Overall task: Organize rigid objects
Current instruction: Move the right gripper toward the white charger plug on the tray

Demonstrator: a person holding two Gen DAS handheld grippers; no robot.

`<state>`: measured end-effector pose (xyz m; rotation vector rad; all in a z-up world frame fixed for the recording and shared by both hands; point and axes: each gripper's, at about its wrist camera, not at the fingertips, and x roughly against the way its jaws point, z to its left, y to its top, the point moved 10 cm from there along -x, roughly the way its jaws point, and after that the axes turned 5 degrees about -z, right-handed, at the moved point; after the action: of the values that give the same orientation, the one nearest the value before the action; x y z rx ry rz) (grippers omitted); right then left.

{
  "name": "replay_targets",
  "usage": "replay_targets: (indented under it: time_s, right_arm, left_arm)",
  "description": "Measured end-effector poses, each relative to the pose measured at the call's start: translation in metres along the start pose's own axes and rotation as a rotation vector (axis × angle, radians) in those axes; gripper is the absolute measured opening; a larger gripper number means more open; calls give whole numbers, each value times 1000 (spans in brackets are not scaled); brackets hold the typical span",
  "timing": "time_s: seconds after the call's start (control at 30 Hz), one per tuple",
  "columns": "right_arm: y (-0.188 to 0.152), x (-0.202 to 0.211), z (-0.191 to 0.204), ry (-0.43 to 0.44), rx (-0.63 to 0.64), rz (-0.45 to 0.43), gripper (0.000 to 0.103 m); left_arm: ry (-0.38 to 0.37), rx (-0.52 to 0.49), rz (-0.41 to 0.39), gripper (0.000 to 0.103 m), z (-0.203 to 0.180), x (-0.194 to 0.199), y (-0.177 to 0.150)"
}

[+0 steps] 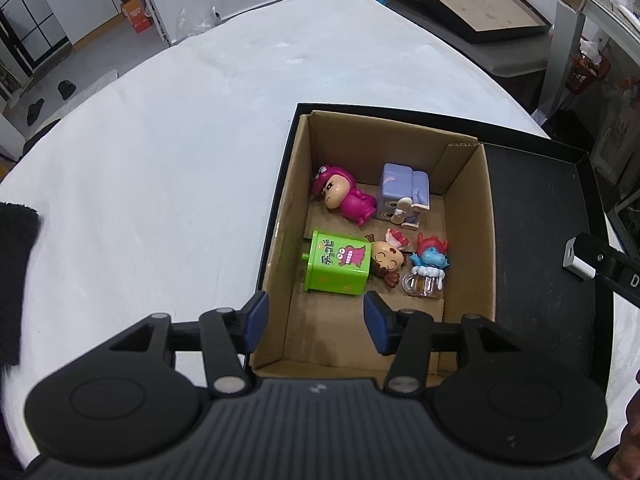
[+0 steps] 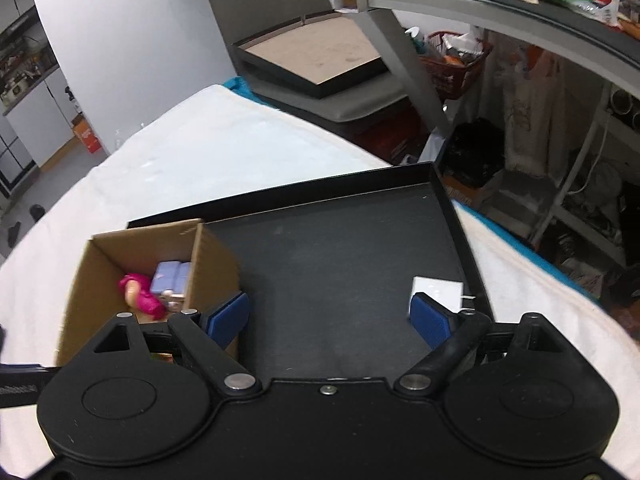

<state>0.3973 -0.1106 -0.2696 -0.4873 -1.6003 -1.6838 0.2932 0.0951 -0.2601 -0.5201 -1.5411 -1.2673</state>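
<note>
A cardboard box [image 1: 468, 220] stands at the left end of a black tray [image 1: 536, 240]. In it lie a pink figure [image 1: 346, 196], a purple block toy [image 1: 404, 194], a green box toy [image 1: 336, 266], a small brown-haired doll [image 1: 386, 260] and a blue dragon figure [image 1: 430, 260]. My left gripper [image 1: 315, 312] hovers open over the box's near end, nothing between its fingers. My right gripper [image 2: 330, 312] is open above the bare tray floor [image 2: 340, 248]. A small white box [image 2: 438, 290] lies just beyond its right finger. The cardboard box [image 2: 212, 264] is beside its left finger.
The tray sits on a table covered in white cloth [image 1: 160, 160]. A dark cloth [image 1: 16, 280] lies at the table's left edge. Beyond the table are a grey chair holding a flat black-framed board [image 2: 316, 56] and a cluttered desk [image 2: 520, 4].
</note>
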Motion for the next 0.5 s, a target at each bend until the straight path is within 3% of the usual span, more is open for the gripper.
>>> replay_targets:
  time_s: [0.27,0.5]
  right_arm:
    - [-10,-21,-29,-53,-18,14,91]
    - [-20,-44,-57,-116,-113,43,89]
  left_arm:
    - [33,-23,11,53,-11,-5,2]
    - [54,-41,14,53,-21,-12,9]
